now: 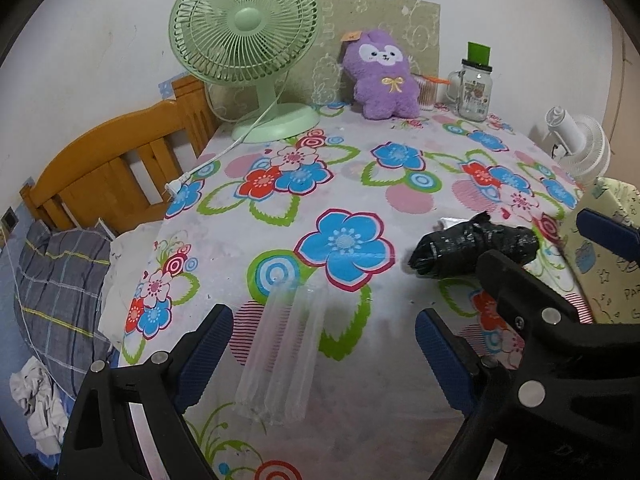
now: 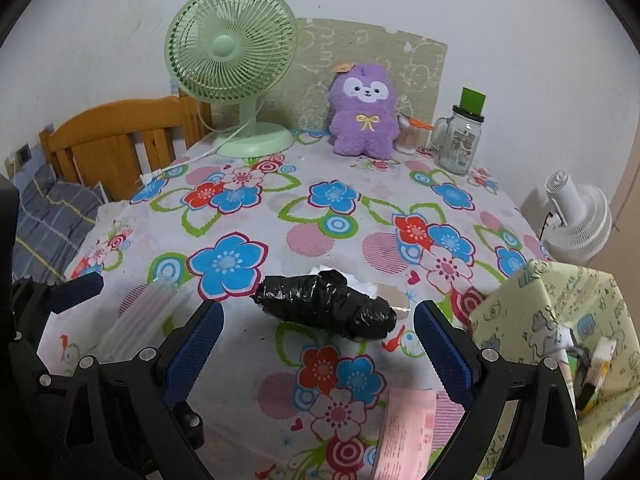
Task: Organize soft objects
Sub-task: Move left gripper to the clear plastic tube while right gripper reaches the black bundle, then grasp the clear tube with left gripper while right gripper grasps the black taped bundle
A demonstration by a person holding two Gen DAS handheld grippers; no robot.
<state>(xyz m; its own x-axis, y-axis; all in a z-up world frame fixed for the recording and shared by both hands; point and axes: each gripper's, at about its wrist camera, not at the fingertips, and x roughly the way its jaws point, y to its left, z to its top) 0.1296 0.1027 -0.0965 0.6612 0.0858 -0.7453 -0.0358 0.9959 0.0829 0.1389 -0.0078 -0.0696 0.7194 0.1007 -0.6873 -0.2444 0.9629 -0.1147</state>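
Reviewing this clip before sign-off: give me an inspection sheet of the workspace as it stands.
Surface: floral tablecloth covering the table.
Job's things: black plastic roll lying ahead of the right gripper; clear air-cushion pack between the left gripper's fingers, untouched; purple plush upright at the back; yellow fabric bin at the right.
Clutter: glass jar, pink packet.
Grippers: both open, holding nothing.
Cables: green fan's white cord trailing off the table edge.
Surroundings: wooden headboard, white fan.
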